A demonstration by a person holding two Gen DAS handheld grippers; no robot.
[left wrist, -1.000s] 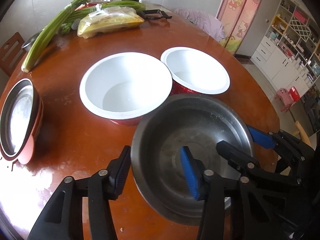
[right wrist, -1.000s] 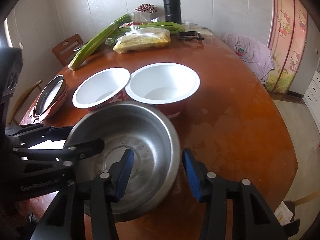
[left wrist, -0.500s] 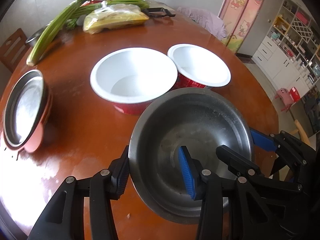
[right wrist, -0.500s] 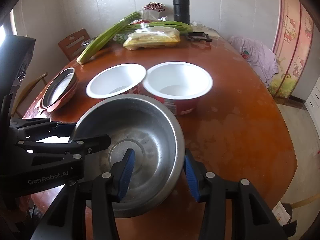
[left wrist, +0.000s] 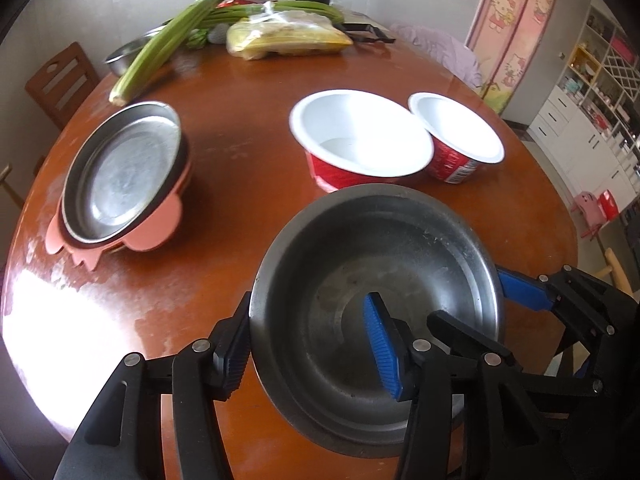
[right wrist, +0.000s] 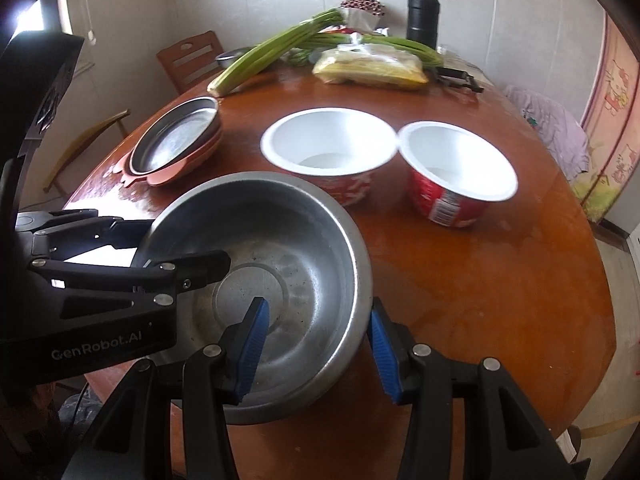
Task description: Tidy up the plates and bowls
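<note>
A large steel bowl [left wrist: 372,300] is held up above the round wooden table [left wrist: 240,168] by both grippers. My left gripper [left wrist: 308,348] straddles its left rim, one finger inside and one outside. My right gripper [right wrist: 316,344] straddles its right rim the same way; it also shows in the left wrist view [left wrist: 520,292]. The bowl also shows in the right wrist view [right wrist: 272,264]. Two white-lined red bowls [left wrist: 360,140] [left wrist: 456,140] stand side by side beyond it. A stack of steel plates on a pink plate [left wrist: 120,176] lies at the left.
Celery stalks [left wrist: 172,40], a yellow bagged food pack [left wrist: 288,38], a black flask [right wrist: 423,14] and a small steel bowl [left wrist: 124,50] sit at the far side of the table. A wooden chair [left wrist: 60,80] stands at the left. Cabinets [left wrist: 592,92] stand at the right.
Both grippers have lifted the steel bowl off the table and carried it left and back. The plate stack now appears nearer the middle of the left wrist view.
</note>
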